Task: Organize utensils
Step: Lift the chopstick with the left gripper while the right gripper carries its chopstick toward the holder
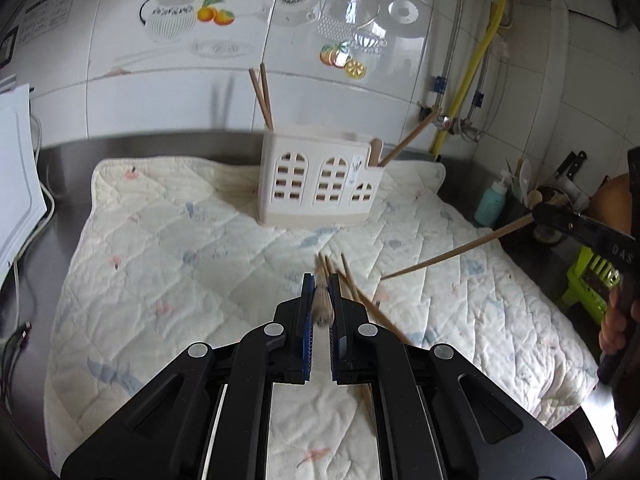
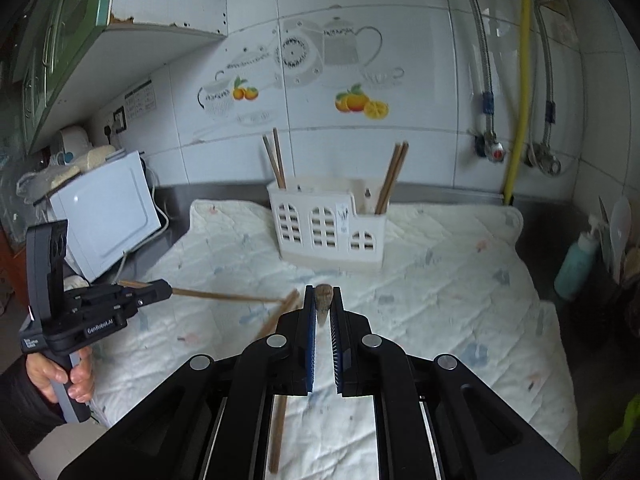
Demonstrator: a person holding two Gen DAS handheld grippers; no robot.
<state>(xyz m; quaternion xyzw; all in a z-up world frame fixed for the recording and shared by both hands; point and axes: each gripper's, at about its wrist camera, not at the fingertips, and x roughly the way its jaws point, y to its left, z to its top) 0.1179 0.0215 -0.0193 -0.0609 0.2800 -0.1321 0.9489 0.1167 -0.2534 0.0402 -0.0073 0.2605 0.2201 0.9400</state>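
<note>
A white house-shaped utensil holder stands at the back of a quilted mat. Chopsticks stand in its left and right compartments. Several loose chopsticks lie on the mat. My left gripper is shut on a chopstick seen end-on; it shows in the right wrist view with its chopstick pointing right. My right gripper is shut on a chopstick; in the left wrist view that chopstick slants down-left above the mat.
A white microwave stands at the left on the steel counter. A teal bottle and a utensil pot stand at the right. A green basket sits at the far right. Tiled wall with pipes lies behind.
</note>
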